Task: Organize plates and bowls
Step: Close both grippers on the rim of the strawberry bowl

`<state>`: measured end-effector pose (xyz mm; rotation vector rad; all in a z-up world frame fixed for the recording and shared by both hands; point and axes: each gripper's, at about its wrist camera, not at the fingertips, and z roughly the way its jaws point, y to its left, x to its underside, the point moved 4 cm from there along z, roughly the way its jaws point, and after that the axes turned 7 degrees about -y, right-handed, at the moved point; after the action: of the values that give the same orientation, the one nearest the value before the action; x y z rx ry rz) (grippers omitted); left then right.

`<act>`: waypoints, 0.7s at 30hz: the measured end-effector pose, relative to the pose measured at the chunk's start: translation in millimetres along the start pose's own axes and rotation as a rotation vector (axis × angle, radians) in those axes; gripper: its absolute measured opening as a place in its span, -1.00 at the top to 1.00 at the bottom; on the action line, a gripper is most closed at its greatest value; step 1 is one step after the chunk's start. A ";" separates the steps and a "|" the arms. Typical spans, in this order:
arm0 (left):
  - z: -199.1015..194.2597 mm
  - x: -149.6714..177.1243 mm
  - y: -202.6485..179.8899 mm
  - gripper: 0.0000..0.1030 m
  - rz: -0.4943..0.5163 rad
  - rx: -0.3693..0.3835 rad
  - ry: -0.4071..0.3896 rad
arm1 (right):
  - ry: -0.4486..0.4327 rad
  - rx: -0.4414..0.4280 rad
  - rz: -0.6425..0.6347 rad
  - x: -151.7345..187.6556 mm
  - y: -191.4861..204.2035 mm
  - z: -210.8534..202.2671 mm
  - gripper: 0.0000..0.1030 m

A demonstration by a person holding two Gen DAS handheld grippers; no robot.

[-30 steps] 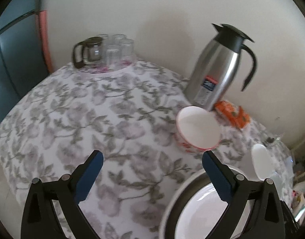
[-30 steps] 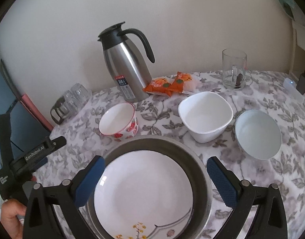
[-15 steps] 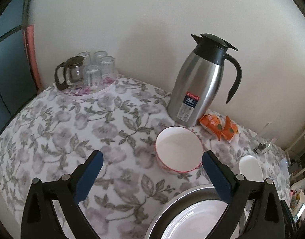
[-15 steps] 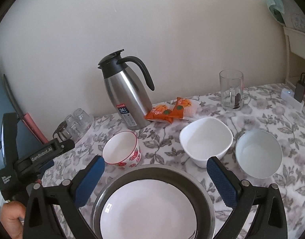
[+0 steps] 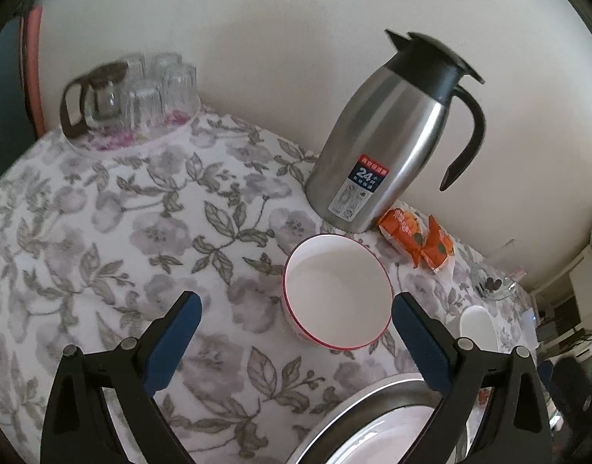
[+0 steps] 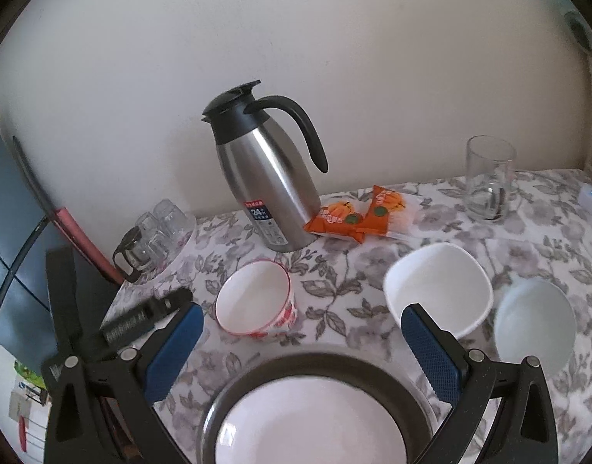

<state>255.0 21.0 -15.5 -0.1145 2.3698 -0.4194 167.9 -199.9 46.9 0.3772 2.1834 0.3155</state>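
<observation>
On floral table (image 6: 334, 266), three bowls (image 6: 255, 301), one plate (image 6: 311, 421), one jug (image 6: 263, 172)

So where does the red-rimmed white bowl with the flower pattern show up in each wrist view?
Left wrist: the red-rimmed white bowl sits right of centre, ahead of the open left gripper.
Right wrist: the same bowl is left of centre, ahead of the metal tray.
Shared landmark: steel thermos jug just behind it.

On the table (image 6: 334, 309), a plate (image 6: 307, 421) lies in a basin (image 6: 315, 363) nearest the camera. Behind it, left to right, stand three bowls (image 6: 257, 301). The jug (image 6: 265, 178) stands farther back, snack packets (image 6: 357, 212) to its right, probably touching each other.
</observation>
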 end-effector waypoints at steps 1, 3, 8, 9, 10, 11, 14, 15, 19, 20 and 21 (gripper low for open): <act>4.8 0.3 2.6 -0.90 -0.012 0.008 0.010 | 0.019 -0.010 0.004 -3.2 2.0 7.3 -0.89; 12.6 0.2 7.4 -0.85 -0.028 0.019 0.022 | 0.061 -0.012 0.006 -7.3 7.3 22.4 -0.75; 28.3 -0.2 17.6 -0.64 -0.075 0.067 0.053 | 0.176 0.015 0.032 -5.6 14.2 62.6 -0.36; 31.0 -0.3 19.4 -0.60 -0.076 0.066 0.058 | 0.201 0.022 0.034 -3.7 15.4 71.7 -0.31; 33.9 -0.6 20.7 -0.53 -0.073 0.063 0.064 | 0.217 0.034 0.024 -1.9 16.9 79.9 -0.28; 36.9 -0.8 22.2 -0.48 -0.074 0.065 0.070 | 0.233 0.045 0.008 0.4 18.8 86.8 -0.25; 45.4 -1.3 26.3 -0.36 -0.101 0.091 0.087 | 0.292 0.071 -0.006 9.7 21.7 109.9 -0.02; 49.1 -1.1 26.9 -0.33 -0.106 0.100 0.096 | 0.311 0.076 0.002 13.4 21.6 117.4 0.03; 62.8 0.9 26.4 -0.02 -0.105 0.120 0.121 | 0.356 0.098 -0.024 24.8 25.2 139.9 0.18; 66.2 1.8 26.6 0.09 -0.105 0.121 0.128 | 0.367 0.101 -0.029 27.6 25.9 144.5 0.22; 70.6 3.0 26.7 0.15 -0.104 0.121 0.134 | 0.379 0.109 -0.033 30.5 26.4 149.4 0.29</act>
<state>301.2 26.7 -75.0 -0.1591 2.4700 -0.6369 274.8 -150.5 -53.6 0.3633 2.5834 0.2661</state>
